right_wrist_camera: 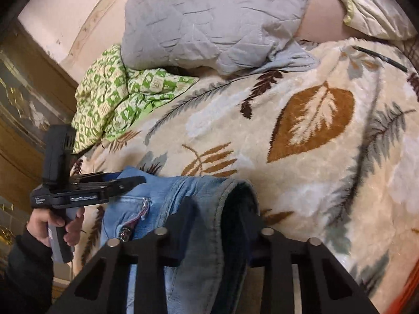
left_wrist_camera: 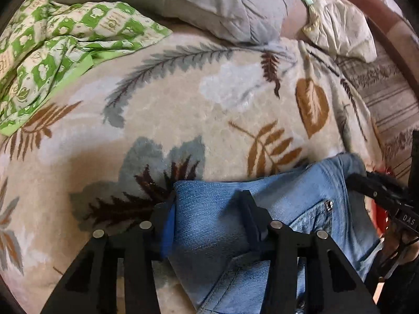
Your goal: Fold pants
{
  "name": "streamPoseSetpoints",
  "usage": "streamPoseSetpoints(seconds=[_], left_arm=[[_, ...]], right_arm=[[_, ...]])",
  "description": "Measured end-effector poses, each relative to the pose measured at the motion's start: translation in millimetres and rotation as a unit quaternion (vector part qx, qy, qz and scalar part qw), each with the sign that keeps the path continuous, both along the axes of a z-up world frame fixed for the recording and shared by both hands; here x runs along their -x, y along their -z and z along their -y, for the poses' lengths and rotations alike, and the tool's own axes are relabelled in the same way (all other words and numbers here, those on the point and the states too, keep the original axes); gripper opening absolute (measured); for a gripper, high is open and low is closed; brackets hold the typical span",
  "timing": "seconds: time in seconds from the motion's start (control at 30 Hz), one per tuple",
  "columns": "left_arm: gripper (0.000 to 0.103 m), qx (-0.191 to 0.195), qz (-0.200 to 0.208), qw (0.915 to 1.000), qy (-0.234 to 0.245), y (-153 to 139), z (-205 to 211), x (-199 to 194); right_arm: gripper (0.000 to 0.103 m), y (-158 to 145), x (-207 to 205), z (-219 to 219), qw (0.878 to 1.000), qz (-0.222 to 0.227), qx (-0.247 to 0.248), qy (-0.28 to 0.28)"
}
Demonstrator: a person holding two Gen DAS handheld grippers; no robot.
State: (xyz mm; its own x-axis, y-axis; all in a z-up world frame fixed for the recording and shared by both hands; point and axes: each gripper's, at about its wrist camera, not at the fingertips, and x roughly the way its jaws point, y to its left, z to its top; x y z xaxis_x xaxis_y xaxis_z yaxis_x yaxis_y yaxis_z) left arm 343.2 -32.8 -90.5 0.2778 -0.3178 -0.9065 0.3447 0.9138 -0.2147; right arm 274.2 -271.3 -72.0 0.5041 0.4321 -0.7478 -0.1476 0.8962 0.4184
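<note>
In the left wrist view, you are holding the left gripper (left_wrist_camera: pixel 209 206) with its jaws pinching a bunched edge of the blue denim pants (left_wrist_camera: pixel 220 225), the cloth filling the gap between the two fingers. The pants are sitting at the near edge of the leaf-patterned blanket (left_wrist_camera: pixel 199 110), hanging down toward you, with a pocket rivet showing to the right. The right gripper (left_wrist_camera: pixel 366 180) is reaching in from the right and biting the same upper edge.

In the right wrist view, you are clamping the right gripper (right_wrist_camera: pixel 217 214) on a thick seamed hem or waistband of the pants (right_wrist_camera: pixel 183 191), the fabric draping down between the fingers. The left gripper (right_wrist_camera: pixel 131 181) is gripping the far corner, your hand (right_wrist_camera: pixel 65 225) wrapped around its handle.

Judging by this, you are only starting: the pants are lifted by one edge, not yet spread flat, and no fold is visible. Laying out and folding all remain.
</note>
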Motion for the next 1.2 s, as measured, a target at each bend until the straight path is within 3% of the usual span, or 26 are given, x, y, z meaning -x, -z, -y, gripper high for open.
streamPoseSetpoints(seconds=[0.07,0.23,0.43,0.57,0.63,0.67,0.73,0.77,0.8,0.93,1.2], left_arm=[[0.044,-0.002,0.001,1.0,0.002,2.1,0.1,0.0],[0.041,-0.017,0.011,0.9998,-0.003,7.5,0.1,-0.2],[0.045,-0.026,0.025,0.9992,-0.015,10.7,1.7,1.3],[0.088,-0.049,0.086,0.993,-0.064,-5.6,-11.6,15.0],[0.094,-0.038,0.101,0.9905,-0.086,-16.1,-24.8,28.0],[0.095,-0.036,0.102,0.9898,-0.093,-20.8,-30.3,35.2],[0.1,-0.054,0.107,0.9873,-0.104,-31.3,-39.1,54.4],[0.101,-0.069,0.113,0.9856,-0.106,-36.5,-42.6,64.9],[0.102,-0.081,0.126,0.9832,-0.104,-44.5,-45.6,78.6],[0.102,-0.1,0.177,0.9733,-0.108,-80.6,-53.8,132.4],[0.103,-0.037,0.279,0.951,-0.127,-168.4,-51.3,235.7]], right_arm=[[0.017,2.1,0.4,-5.8,1.0,0.007,0.017,-0.006],[0.01,6.5,6.1,-14.6,0.995,0.028,0.092,-0.002],[0.01,16.3,6.8,-1.5,0.997,0.019,0.08,0.008],[0.011,7.0,13.9,-6.1,0.996,0.034,0.083,0.008],[0.014,-2.5,21.9,-10.2,0.993,0.046,0.109,0.009],[0.018,-6.9,25.5,-13.0,0.99,0.053,0.127,0.01],[0.048,-18.6,36.6,-18.8,0.983,0.072,0.166,0.013],[0.089,-27.0,44.7,-20.7,0.981,0.085,0.171,0.017],[0.103,-36.4,54.1,-20.4,0.981,0.103,0.166,0.022],[0.103,-72.9,90.3,-23.7,0.972,0.144,0.179,0.042],[0.103,-158.0,181.1,-37.2,0.953,0.218,0.194,0.08]])
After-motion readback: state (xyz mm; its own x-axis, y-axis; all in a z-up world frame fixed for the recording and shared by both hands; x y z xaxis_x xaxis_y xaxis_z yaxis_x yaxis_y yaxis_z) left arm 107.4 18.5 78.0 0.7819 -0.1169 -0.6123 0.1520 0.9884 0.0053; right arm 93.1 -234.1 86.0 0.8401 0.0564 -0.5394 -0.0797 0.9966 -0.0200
